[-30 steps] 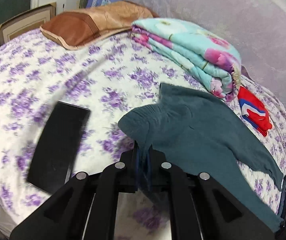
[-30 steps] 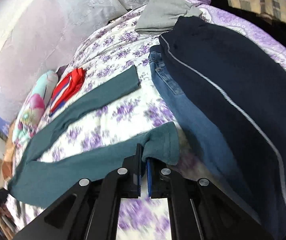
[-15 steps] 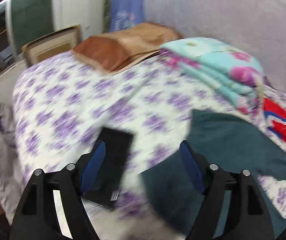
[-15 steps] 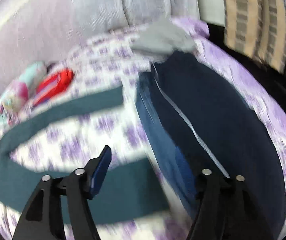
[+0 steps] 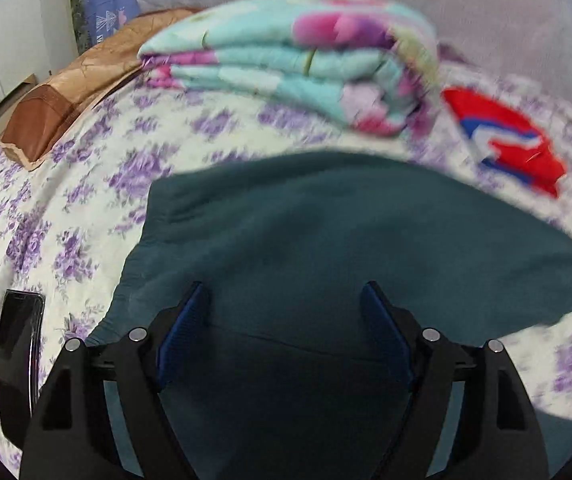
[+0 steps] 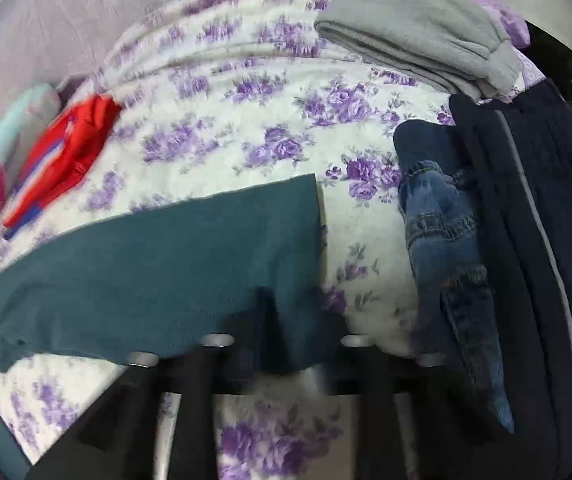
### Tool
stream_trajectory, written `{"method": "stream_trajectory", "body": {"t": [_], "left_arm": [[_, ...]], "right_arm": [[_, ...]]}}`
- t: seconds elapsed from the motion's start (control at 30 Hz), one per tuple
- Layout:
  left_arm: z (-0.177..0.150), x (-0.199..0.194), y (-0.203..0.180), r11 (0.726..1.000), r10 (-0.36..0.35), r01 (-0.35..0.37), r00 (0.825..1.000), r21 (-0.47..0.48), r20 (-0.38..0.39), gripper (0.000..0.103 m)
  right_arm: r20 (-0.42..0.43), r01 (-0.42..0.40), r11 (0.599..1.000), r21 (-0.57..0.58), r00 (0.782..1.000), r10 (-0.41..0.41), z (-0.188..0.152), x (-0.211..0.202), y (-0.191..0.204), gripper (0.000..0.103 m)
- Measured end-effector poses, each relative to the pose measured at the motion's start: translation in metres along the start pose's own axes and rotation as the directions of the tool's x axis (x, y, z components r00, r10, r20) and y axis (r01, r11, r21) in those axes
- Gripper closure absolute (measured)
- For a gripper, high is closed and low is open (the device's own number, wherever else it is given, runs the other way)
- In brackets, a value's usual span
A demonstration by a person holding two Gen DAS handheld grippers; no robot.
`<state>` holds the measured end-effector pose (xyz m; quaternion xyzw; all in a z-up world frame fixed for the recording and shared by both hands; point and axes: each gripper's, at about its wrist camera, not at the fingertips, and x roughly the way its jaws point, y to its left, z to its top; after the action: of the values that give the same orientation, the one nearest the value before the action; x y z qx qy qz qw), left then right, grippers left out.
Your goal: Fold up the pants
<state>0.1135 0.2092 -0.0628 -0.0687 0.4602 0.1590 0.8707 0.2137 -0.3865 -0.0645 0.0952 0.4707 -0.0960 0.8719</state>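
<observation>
Left gripper (image 5: 284, 312): jaws spread wide over the waist end of the pants (image 5: 326, 248), blue pads (image 5: 182, 328) clear of the cloth, nothing gripped.
Right gripper (image 6: 286, 320): blurred; jaws have just been closing, drawn nearly together with the hem of the near leg bunched between them, so it seems to pinch the cloth.
Pants: teal, spread flat on the bed (image 5: 98, 152); in the right view both legs (image 6: 158, 256) run from the left to a cut hem at centre.
Phone (image 5: 20, 364): black, near left, just beside the waist.
Jeans (image 6: 442, 232): right of the hems, against a navy garment (image 6: 534, 240).
Red cloth (image 5: 506, 140): beyond the pants, apart from them.
Quilt (image 5: 286, 68): folded, floral, far centre.
Pillow (image 5: 66, 96): brown, far left.
Grey garment (image 6: 418, 28): folded, far right.
</observation>
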Motion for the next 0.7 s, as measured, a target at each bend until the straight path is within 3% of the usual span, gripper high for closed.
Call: {"method": "stream_trajectory", "body": {"t": [0.07, 0.13, 0.17, 0.2, 0.3, 0.33, 0.37, 0.4, 0.43, 0.5, 0.63, 0.7], "left_arm": [[-0.004, 0.009, 0.004, 1.000, -0.011, 0.011, 1.000, -0.007, -0.014, 0.025], [-0.003, 0.008, 0.004, 1.000, -0.014, 0.014, 1.000, -0.010, -0.015, 0.025], [-0.002, 0.008, 0.003, 1.000, -0.007, 0.007, 1.000, -0.002, -0.016, 0.025], [0.000, 0.007, 0.002, 1.000, -0.002, 0.003, 1.000, 0.008, -0.017, 0.025], [0.007, 0.001, 0.000, 0.997, -0.005, 0.007, 1.000, 0.074, -0.018, 0.026], [0.010, -0.003, 0.003, 0.996, -0.008, 0.009, 1.000, 0.092, -0.012, 0.026], [0.016, -0.007, 0.009, 0.994, -0.003, 0.003, 1.000, 0.105, 0.005, 0.026], [0.022, -0.010, 0.014, 0.994, 0.014, -0.016, 1.000, 0.109, 0.021, 0.023], [0.027, -0.011, 0.018, 0.993, 0.027, -0.030, 0.999, 0.110, 0.032, 0.018], [0.043, -0.008, 0.032, 0.992, 0.042, -0.047, 0.998, 0.121, 0.039, 0.017], [0.070, 0.011, 0.058, 0.994, 0.071, -0.073, 0.997, 0.085, 0.025, 0.018], [0.079, 0.026, 0.069, 0.995, 0.065, -0.064, 0.998, 0.077, -0.009, 0.025]], "right_arm": [[0.084, 0.055, 0.998, 0.007, 0.995, -0.056, 0.009, -0.016, -0.006, 0.092], [0.060, 0.084, 0.996, 0.030, 0.994, -0.086, 0.014, -0.008, -0.014, 0.085], [0.014, 0.143, 0.990, 0.010, 0.990, -0.143, 0.017, 0.004, -0.014, 0.069], [-0.006, 0.195, 0.980, -0.034, 0.981, -0.195, 0.017, 0.013, -0.013, 0.063], [0.036, 0.246, 0.962, -0.120, 0.969, -0.243, 0.018, 0.003, 0.001, 0.062], [0.065, 0.243, 0.961, -0.130, 0.969, -0.237, 0.018, -0.002, 0.005, 0.052], [0.111, 0.235, 0.962, -0.141, 0.969, -0.221, 0.019, -0.011, 0.010, 0.035], [0.153, 0.240, 0.961, -0.141, 0.964, -0.218, 0.020, -0.017, 0.015, 0.029], [0.173, 0.246, 0.960, -0.137, 0.960, -0.221, 0.021, -0.020, 0.019, 0.027], [0.192, 0.236, 0.961, -0.141, 0.959, -0.207, 0.022, -0.024, 0.031, 0.027], [0.195, 0.074, 0.974, -0.212, 0.980, -0.032, 0.017, -0.036, 0.072, 0.027], [0.192, 0.031, 0.957, -0.289, 0.981, 0.026, 0.011, -0.043, 0.100, 0.027]]}}
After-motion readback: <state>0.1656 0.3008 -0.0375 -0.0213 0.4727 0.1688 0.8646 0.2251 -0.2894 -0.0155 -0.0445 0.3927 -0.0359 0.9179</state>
